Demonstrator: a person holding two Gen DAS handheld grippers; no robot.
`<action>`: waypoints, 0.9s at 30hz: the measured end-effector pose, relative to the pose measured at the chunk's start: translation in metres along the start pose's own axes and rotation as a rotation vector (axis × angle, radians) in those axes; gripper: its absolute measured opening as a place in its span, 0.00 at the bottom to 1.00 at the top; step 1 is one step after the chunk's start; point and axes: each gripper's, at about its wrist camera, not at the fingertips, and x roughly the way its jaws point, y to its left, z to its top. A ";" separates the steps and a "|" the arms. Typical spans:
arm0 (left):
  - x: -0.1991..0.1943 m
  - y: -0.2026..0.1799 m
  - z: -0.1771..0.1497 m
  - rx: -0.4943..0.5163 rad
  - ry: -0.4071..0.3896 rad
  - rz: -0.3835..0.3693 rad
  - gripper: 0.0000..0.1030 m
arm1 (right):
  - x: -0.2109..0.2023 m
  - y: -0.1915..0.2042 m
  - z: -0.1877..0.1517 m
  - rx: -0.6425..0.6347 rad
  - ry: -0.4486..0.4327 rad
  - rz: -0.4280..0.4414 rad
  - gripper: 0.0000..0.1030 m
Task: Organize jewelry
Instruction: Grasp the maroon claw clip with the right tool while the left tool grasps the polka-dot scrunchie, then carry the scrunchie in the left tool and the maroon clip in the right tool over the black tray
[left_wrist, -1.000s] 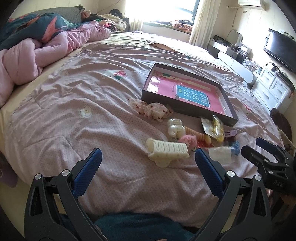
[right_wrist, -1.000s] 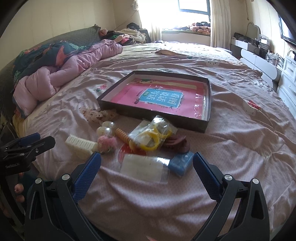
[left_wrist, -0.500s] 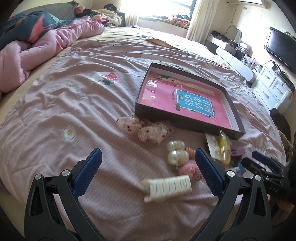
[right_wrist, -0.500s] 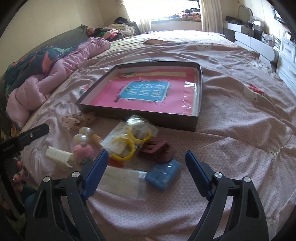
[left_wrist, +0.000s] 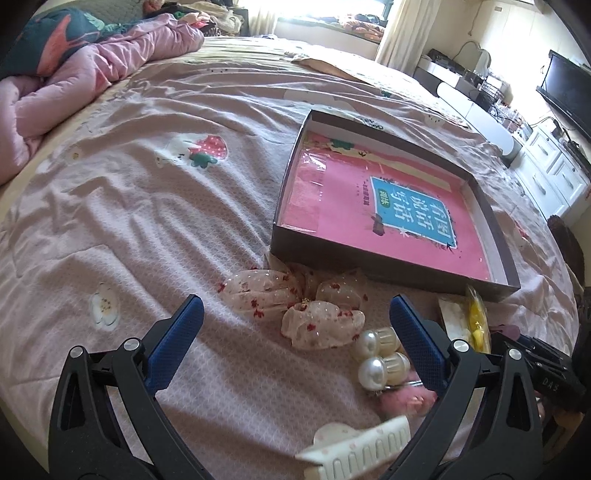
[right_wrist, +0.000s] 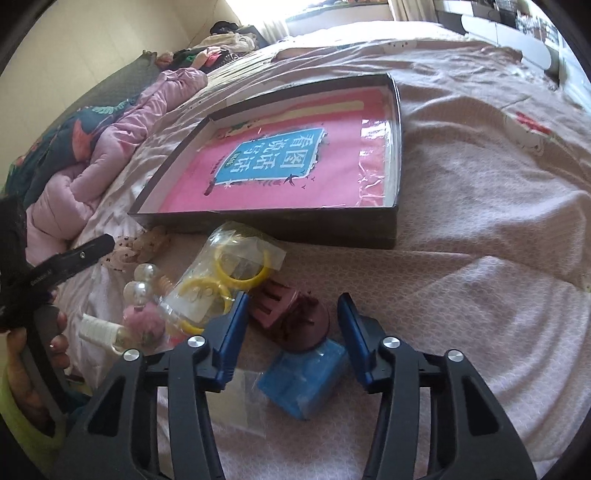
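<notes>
A dark shallow box (left_wrist: 373, 260) (right_wrist: 303, 226) with a pink book in it lies on the bed. Hair accessories lie before it. My left gripper (left_wrist: 295, 317) is open and empty, its fingers on either side of a pink floral scrunchie (left_wrist: 295, 310); pearl clips (left_wrist: 380, 352) and a white claw clip (left_wrist: 362, 454) lie near it. My right gripper (right_wrist: 291, 314) is open, narrower than before, with a maroon claw clip (right_wrist: 291, 317) between its fingers, which are not touching it. A blue packet (right_wrist: 306, 380) and a bag of yellow rings (right_wrist: 225, 280) lie beside it.
A pink bedspread (left_wrist: 129, 221) covers the bed. A bunched pink and teal duvet (left_wrist: 66, 66) lies at the far left. White drawers and a TV (left_wrist: 569, 99) stand to the right. The hand holding the left gripper (right_wrist: 40, 325) shows in the right wrist view.
Both grippers moved forward and down toward the pile. The left now frames the scrunchie. The right gripper's fingers narrowed around the maroon claw clip.
</notes>
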 end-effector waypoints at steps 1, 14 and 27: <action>0.004 0.001 0.000 -0.004 0.007 -0.003 0.90 | 0.001 -0.001 0.001 0.002 0.000 0.002 0.40; 0.020 0.000 0.003 0.005 0.030 -0.024 0.33 | -0.022 -0.002 0.003 -0.042 -0.095 0.008 0.28; -0.029 -0.021 0.001 0.062 -0.064 -0.094 0.03 | -0.065 -0.018 0.008 -0.022 -0.189 -0.034 0.28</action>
